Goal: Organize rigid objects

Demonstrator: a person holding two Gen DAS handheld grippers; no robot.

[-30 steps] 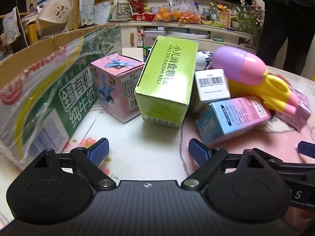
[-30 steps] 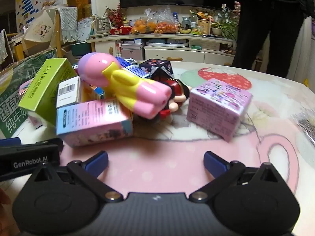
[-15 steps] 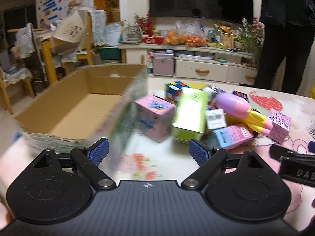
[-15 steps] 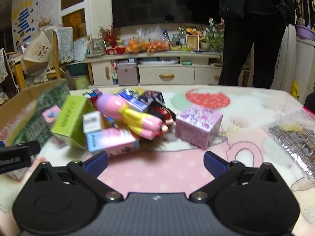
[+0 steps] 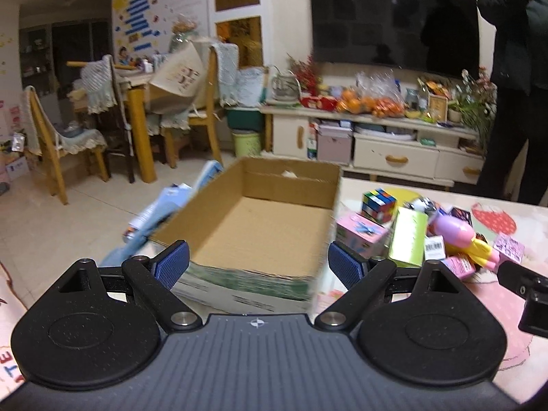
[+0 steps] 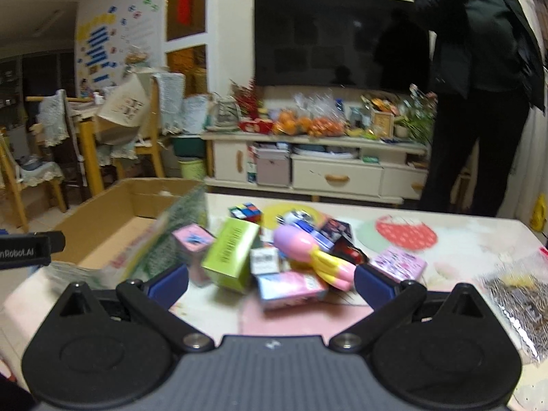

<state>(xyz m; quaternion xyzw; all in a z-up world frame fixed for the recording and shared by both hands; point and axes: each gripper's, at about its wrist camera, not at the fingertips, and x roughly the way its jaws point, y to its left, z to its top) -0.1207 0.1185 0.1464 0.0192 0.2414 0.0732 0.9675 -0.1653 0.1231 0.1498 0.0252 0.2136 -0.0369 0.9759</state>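
Now the desk [image 6: 462,239] carries an open carton [image 5: 291,178] at its left end, with bare cardboard inside. Just right of it lies a heap: green box [image 6: 231,257], pink toy [image 6: 308,250], cube [image 5: 378,205]. Left claw [image 5: 257,263] and right claw [image 6: 270,282] stand apart, holding nothing.

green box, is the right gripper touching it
Apart. In the right wrist view the right gripper is open and empty, with bare table between its fingertips and the green box in the pile beyond.

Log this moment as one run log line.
left claw: open, empty | right claw: open, empty | cardboard box: empty | toy pile: on table beside box, untouched
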